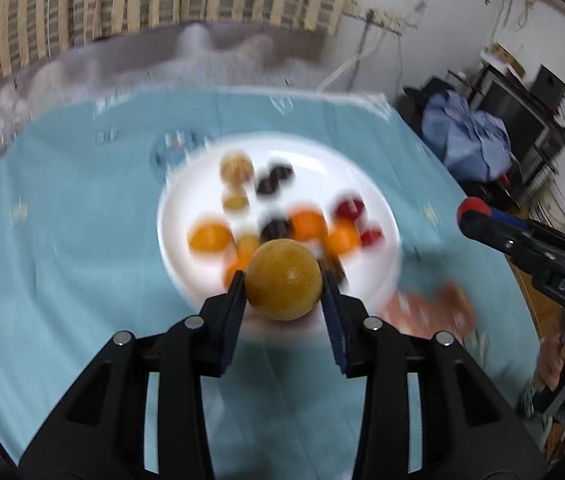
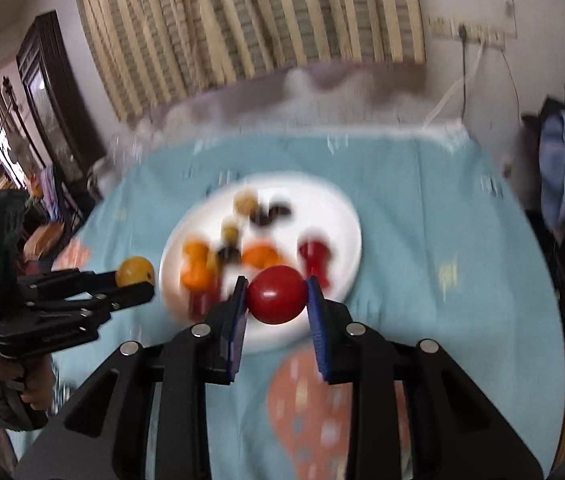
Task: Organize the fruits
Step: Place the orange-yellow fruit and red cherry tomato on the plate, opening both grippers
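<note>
Holding one fruit apiece, both claws hang above the white plate (image 1: 378, 200) on the blue-clothed worktop (image 1: 74, 216). The left claw (image 1: 284, 292) is clamped on a yellow-brown round fruit (image 1: 283, 280), its blue pads pressing either side. The right claw (image 2: 276, 294) is closed on a red tomato-like fruit (image 2: 276, 294), pinched between its pads. Each fruit sits clear of the plate, off the surface, over the near rim.

On the plate lie the rest of the fruits, blurred: orange pieces (image 1: 208, 238), dark ones (image 1: 274, 176), small red ones (image 1: 348, 208) and a pale yellow one (image 1: 236, 166). Exact kinds are hard to tell through the blur.

As a judgement, the step in hand is the carry: two fruits picked and lifted, with sorting places not yet reached. No bowl or second dish shows in either view, so where they should go cannot be told. The next move calls for steady grips while the fruits travel, keeping the two claws apart from each other, then lowering each fruit until it rests before the pads let go, since round fruit may roll.
</note>
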A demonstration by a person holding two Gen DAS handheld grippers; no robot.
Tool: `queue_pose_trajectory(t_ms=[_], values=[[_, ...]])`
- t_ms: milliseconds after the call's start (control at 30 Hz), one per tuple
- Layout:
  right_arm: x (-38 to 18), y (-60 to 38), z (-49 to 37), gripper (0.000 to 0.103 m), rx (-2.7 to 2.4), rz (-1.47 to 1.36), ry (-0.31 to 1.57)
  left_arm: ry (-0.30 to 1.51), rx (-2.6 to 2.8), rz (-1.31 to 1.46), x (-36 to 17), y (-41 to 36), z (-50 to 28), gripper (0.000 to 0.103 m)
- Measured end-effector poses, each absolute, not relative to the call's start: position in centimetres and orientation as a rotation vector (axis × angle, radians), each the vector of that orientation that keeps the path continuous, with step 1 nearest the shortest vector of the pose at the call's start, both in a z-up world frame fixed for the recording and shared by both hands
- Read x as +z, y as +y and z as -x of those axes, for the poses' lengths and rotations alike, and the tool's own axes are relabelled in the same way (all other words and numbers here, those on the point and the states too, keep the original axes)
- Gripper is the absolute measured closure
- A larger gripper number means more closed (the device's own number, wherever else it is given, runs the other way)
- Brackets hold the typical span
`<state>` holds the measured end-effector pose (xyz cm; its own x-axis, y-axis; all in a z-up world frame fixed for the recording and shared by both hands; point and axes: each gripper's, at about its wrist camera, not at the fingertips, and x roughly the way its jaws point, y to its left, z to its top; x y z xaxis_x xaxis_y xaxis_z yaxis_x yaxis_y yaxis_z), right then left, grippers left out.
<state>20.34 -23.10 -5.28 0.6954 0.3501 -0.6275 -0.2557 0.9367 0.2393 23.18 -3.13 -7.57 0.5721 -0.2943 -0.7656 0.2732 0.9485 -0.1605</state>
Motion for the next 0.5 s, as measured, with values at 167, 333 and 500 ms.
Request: queue_pose_trajectory(t_ms=[167,333,500], values=[[-7.1,-21.3,-26.4,0.074,0.345,-0.137,0.730,0.908,-0.278,0.045,-8.7,-3.0,-29.4,0.065],[-10.4,-19.5,-30.0,0.074,0.346,-0.131,0.782,0.939,-0.248,0.061,-11.5,-2.6,-32.6,0.065],[-12.1,-18.2,-31.8,0.073,0.342,-0.113,0.860,0.970,-0.227,0.090,-13.3,-2.3,-33.9,0.063]])
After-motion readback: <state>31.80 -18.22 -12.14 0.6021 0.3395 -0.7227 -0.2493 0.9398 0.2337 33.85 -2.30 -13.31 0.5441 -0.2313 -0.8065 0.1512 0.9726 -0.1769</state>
